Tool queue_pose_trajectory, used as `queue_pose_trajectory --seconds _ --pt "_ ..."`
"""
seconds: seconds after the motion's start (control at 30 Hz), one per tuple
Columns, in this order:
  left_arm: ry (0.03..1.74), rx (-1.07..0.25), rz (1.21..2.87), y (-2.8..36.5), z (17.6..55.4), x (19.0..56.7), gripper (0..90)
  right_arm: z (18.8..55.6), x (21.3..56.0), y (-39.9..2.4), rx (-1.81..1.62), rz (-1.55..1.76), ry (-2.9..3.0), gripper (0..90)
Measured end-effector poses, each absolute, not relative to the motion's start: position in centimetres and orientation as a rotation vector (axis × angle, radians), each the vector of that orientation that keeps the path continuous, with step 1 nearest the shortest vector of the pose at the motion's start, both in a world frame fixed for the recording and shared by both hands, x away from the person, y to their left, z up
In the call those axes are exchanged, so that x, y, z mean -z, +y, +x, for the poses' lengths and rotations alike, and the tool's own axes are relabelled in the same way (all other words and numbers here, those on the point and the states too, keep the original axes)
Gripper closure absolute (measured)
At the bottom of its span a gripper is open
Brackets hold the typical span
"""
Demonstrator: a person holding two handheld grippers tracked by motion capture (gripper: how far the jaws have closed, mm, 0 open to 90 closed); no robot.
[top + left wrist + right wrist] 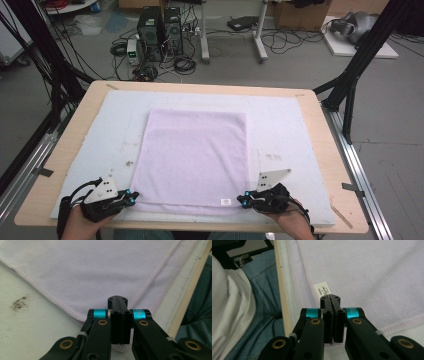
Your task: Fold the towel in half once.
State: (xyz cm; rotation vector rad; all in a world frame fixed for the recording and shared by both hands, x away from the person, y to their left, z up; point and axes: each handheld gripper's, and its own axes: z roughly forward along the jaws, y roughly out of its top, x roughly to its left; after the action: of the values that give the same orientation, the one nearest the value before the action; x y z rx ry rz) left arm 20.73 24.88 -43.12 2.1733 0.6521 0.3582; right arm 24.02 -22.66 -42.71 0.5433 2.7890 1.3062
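A lavender towel lies flat on a pale mat on the wooden table. My left gripper sits at the towel's near left corner. In the left gripper view its jaws are shut, with the towel's hemmed corner pinched under them. My right gripper is at the near right corner, beside a small white label. Its jaws are shut on the towel's edge just past the label.
A dark smudge marks the mat left of the towel. The person's jeans are close against the table's near edge. Computer towers and cables stand on the floor beyond the table, and black frame legs rise at the right.
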Motion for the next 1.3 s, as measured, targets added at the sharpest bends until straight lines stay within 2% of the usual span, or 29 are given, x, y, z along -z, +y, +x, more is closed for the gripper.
queue_pose_trajectory --seconds 0.03,0.1,0.17,0.23,0.33,0.4,0.43,0.47,0.6,0.8,1.0,1.07,1.13,1.2,1.3 --pt "0.645 -0.355 2.179 24.9 20.7 43.2 89.6 23.8 42.5 -22.7 -1.312 0.534 2.789 89.3" --pt "0.649 -0.341 2.188 24.8 20.9 43.4 86.3 23.8 42.5 -22.6 -1.289 0.529 2.788 77.8" --pt "0.671 -0.327 2.188 24.6 21.2 43.7 70.3 23.9 42.8 -22.4 -1.300 0.539 2.780 71.3" --pt "0.676 -0.315 2.188 24.3 21.7 43.9 66.6 24.1 43.2 -22.1 -1.300 0.537 2.780 69.3" --pt "0.661 -0.320 2.215 23.7 22.0 44.2 69.2 24.2 43.9 -21.5 -1.232 0.525 2.808 69.9" --pt "0.649 -0.331 2.216 23.5 21.9 44.2 81.9 24.2 44.3 -21.3 -1.221 0.521 2.791 78.8" --pt "0.651 -0.332 2.217 23.5 21.9 44.2 84.2 24.2 44.3 -21.3 -1.225 0.523 2.795 84.3" --pt "0.656 -0.329 2.211 23.5 22.0 44.2 85.5 24.2 44.2 -21.4 -1.227 0.536 2.795 85.5" --pt "0.663 -0.344 2.183 23.8 21.7 43.5 86.7 24.4 43.8 -21.6 -1.252 0.528 2.792 86.2" --pt "0.649 -0.355 2.143 24.4 20.8 41.8 86.9 23.7 41.3 -22.3 -1.355 0.508 2.731 86.3" --pt "0.634 -0.320 2.170 24.4 19.4 42.8 86.9 22.4 41.4 -22.3 -1.324 0.475 2.782 86.3" --pt "0.636 -0.310 2.186 24.3 19.4 43.4 85.9 22.3 42.2 -22.2 -1.318 0.491 2.803 85.0" --pt "0.642 -0.302 2.183 24.3 19.7 43.5 79.9 22.5 42.8 -22.2 -1.328 0.515 2.824 76.0" --pt "0.651 -0.301 2.164 24.4 20.0 43.1 70.6 22.8 42.9 -22.2 -1.382 0.536 2.817 72.1" --pt "0.653 -0.315 2.142 24.5 20.7 42.3 65.6 23.7 42.2 -22.5 -1.404 0.566 2.788 63.7"
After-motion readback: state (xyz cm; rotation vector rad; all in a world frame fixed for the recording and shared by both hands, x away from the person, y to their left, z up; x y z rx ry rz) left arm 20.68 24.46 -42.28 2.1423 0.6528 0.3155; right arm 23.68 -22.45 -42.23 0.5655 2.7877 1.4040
